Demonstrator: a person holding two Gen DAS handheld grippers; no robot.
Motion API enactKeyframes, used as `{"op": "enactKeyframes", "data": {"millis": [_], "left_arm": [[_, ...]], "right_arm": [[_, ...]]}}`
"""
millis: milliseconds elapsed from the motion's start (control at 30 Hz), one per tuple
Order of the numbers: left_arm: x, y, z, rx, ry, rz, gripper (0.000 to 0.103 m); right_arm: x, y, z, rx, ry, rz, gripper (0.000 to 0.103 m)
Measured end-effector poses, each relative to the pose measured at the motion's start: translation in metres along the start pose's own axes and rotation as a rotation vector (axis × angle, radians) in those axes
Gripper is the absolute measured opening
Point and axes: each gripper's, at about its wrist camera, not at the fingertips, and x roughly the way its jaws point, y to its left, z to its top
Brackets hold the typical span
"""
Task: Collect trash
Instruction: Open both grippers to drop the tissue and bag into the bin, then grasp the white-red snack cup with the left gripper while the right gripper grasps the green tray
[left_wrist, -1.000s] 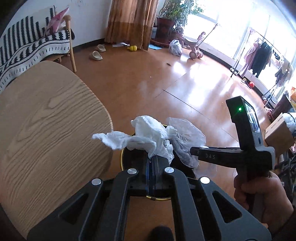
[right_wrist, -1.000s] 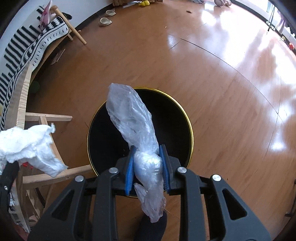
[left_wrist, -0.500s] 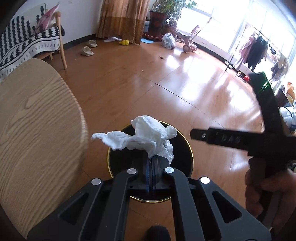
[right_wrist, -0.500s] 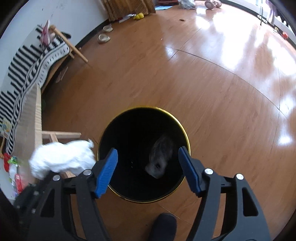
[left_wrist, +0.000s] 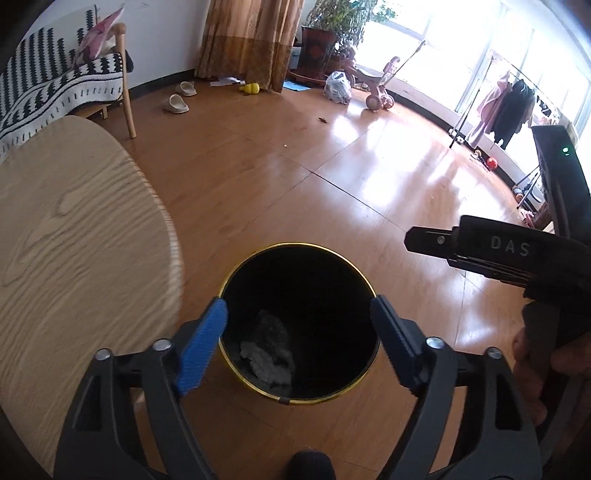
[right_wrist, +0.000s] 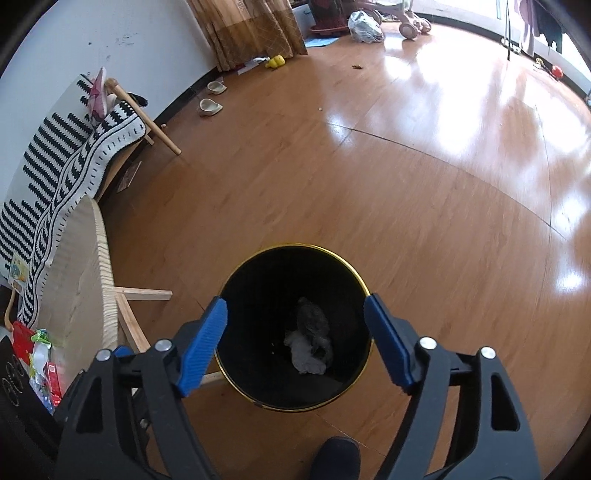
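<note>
Both of my grippers hang over the black bin (left_wrist: 295, 258) with the gold rim, which stands on the wooden floor (left_wrist: 258, 177) just beside the round wooden table (left_wrist: 74, 240). My left gripper (left_wrist: 298, 325) has just been opening and its blue pads are now spread wide with nothing between them. My right gripper (right_wrist: 295, 325) has also just been opening, and it too is spread and empty above the mouth of the bin.

At the bottom of the bin lies the trash: a crumpled white tissue (right_wrist: 306, 354), with a greyish lump that I take to be the clear plastic bag (right_wrist: 314, 319) touching it, though the inside of the bin is dark and I cannot make it out well. So this pair of pieces looks delivered, and I judge this drop finished.

What is left seems to be on the table. In the right wrist view, a heap of colourful wrappers (right_wrist: 40, 354) sits on the near edge of the tabletop, next to my left gripper's black body. If those count as trash, the job is partway through, and both grippers are free to go back for more. Small scraps also lie far off on the floor by the curtain (left_wrist: 247, 40).
</note>
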Motion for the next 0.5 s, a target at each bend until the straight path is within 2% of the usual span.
{"op": "enactKeyframes", "data": {"millis": [133,267,433,500], "left_arm": [[-0.042,0.016,-0.001,-0.007,-0.029,0.018,0.091],[-0.095,0.049,-0.007,-0.034,-0.076,0.073,0.093],[-0.173,0.128,-0.033,-0.145,-0.135,0.192,0.094],[-0.208,0.167,-0.049,-0.212,-0.159,0.27,0.094]], "right_arm": [[-0.017,0.037,-0.006,-0.073,-0.039,-0.001,0.085],[-0.042,0.101,-0.019,-0.168,-0.088,0.064,0.086],[-0.06,0.208,-0.054,-0.352,-0.1,0.172,0.087],[-0.063,0.254,-0.074,-0.437,-0.087,0.212,0.087]]}}
